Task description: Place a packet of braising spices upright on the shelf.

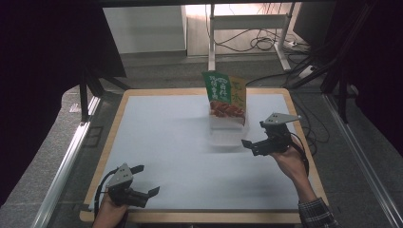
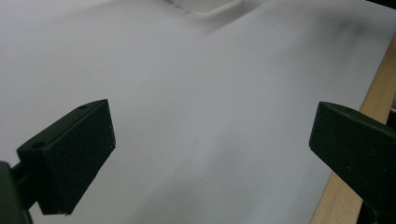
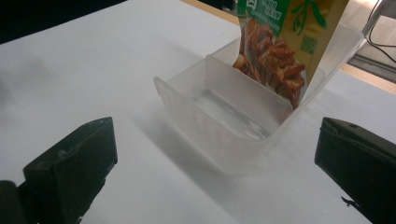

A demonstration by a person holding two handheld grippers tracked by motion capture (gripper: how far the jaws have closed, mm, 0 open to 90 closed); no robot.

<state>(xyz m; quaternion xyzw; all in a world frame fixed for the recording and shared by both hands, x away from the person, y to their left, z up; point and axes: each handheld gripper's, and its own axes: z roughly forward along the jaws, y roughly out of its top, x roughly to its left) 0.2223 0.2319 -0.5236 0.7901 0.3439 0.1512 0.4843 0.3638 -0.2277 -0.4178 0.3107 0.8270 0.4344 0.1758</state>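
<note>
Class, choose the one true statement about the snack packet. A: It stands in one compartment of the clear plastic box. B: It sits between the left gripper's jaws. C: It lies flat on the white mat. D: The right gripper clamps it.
A: the snack packet stands behind the divider inside the clear plastic box, while the right gripper is open and short of it.

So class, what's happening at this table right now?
A person holds tongs in each hand over a white table. The right tongs, open, sit just beside a clear divided container with a green and yellow snack bag standing in its far compartment. The left tongs, open and empty, wait near the table's front edge.
</note>
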